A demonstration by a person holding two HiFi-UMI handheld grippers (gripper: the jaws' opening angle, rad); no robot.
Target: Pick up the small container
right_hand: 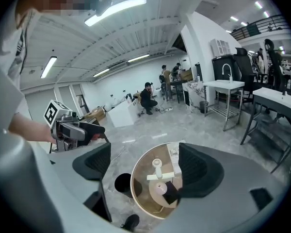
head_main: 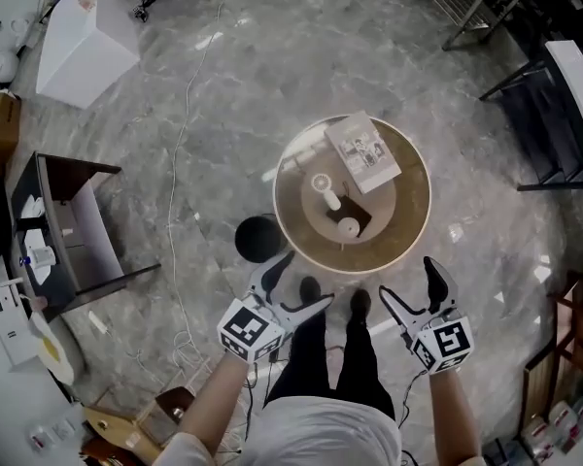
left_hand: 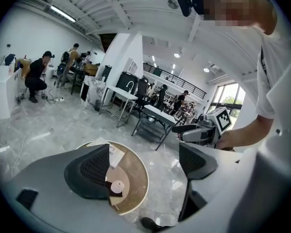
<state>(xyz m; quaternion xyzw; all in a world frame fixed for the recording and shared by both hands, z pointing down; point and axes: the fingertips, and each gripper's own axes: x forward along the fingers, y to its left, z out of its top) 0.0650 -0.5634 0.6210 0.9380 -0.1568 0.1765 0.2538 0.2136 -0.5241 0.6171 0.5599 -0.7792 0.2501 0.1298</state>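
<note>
Though jaws apart, left tool [head_main: 310,278] empty

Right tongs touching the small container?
Apart. Head view: right tongs hang open short of the table, a clear gap from the small container on it.

Right gripper [right_hand: 146,168] high over a round table [right_hand: 133,187]
Its jaws stand wide apart with nothing between them. On the table far below are a pale container [right_hand: 159,188] against a dark mat [right_hand: 171,193], a white fan [right_hand: 158,164] and a booklet [right_hand: 174,152]. A black bin [right_hand: 121,182] stands beside the table, and the left gripper [right_hand: 94,130] shows at left.
</note>
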